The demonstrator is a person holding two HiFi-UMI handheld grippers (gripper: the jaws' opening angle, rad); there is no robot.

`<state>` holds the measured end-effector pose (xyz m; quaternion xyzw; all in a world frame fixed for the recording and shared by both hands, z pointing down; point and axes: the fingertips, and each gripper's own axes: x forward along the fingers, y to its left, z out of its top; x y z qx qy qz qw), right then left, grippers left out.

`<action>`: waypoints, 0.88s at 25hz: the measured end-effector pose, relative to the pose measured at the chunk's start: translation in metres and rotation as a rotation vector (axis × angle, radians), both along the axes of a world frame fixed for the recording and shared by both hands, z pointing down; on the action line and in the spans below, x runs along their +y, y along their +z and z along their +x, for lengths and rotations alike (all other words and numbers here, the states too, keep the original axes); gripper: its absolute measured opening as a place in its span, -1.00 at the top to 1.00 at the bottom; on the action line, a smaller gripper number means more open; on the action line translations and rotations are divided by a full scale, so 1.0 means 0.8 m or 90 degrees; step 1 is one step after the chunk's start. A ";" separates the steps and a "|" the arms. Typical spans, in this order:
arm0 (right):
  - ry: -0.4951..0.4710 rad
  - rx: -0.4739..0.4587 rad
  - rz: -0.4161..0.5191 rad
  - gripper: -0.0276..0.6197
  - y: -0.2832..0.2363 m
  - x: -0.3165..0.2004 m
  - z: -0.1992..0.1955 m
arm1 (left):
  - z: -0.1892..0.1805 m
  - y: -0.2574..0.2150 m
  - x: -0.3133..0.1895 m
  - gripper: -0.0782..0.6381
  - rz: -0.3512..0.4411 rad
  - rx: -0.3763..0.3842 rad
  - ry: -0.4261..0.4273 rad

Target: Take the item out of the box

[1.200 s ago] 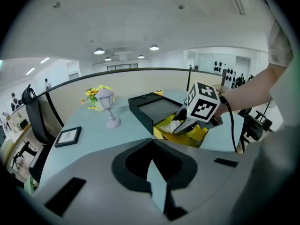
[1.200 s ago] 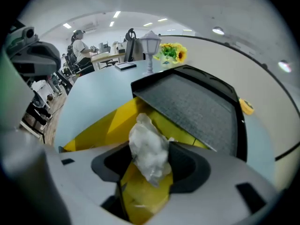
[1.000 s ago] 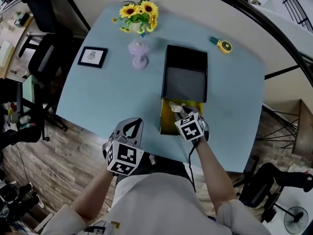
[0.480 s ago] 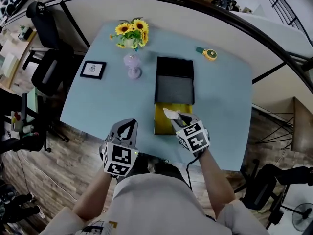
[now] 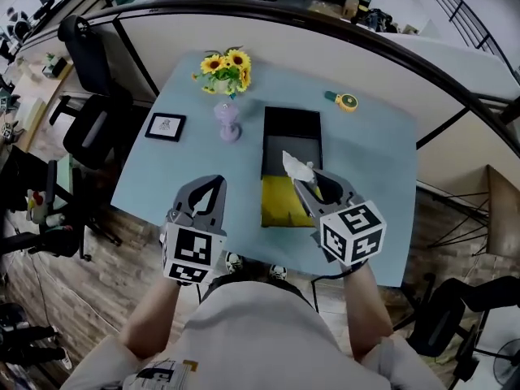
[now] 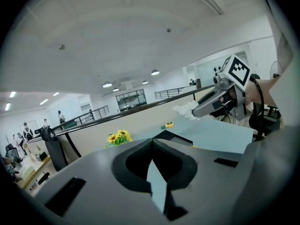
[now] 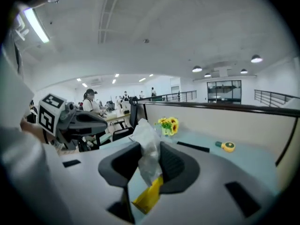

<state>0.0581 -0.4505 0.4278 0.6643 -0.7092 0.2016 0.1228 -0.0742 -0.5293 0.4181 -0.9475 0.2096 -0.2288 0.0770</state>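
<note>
**A:** Where is the item against the box?

**B:** Out of it, by my reading. The right gripper (image 5: 305, 184) is pinched on the white crumpled item (image 5: 296, 167). Its jaws have just been closing with the item between them, and the wad sticks out past the tips toward 11 o'clock in the head view. The yellow box (image 5: 283, 205) sits lower, at about 7 o'clock from the item. In the right gripper view the box shows only as a yellow sliver down through the gap under the wad, so the two look apart, not touching.

**A:** And the box's long axis?

**B:** It runs 12 to 6, with the black lid (image 5: 291, 136) lying open at the 12 o'clock end. The held item overlaps the seam between lid and box in the head view — though it hangs above them rather than in either.

**A:** The other hand?

**B:** The left gripper (image 5: 213, 184) is at 9 o'clock from the box, jaws pressed together at the tips with nothing in them, well apart from the item. The right one is plainly nearer — it has the thing.

**A:** So where does it go?

**B:** Bare table (image 5: 366, 153) lies at 3 o'clock from the box, on the right hand's own side. That looks like the short way to set it down.
</note>
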 end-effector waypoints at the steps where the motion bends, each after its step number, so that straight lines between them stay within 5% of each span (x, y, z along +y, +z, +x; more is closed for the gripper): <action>1: 0.007 -0.007 0.024 0.53 -0.019 0.000 0.000 | -0.001 -0.012 0.001 0.77 0.006 0.009 0.003; 5: 0.031 -0.012 0.107 0.53 -0.085 0.002 0.001 | -0.006 -0.069 0.008 0.77 0.029 0.057 0.018; 13: 0.069 0.072 0.227 0.53 -0.185 0.028 -0.005 | -0.016 -0.170 0.016 0.77 0.097 0.168 0.046; 22: 0.060 0.080 0.282 0.54 -0.226 0.076 -0.024 | -0.027 -0.198 0.018 0.77 0.094 0.205 0.041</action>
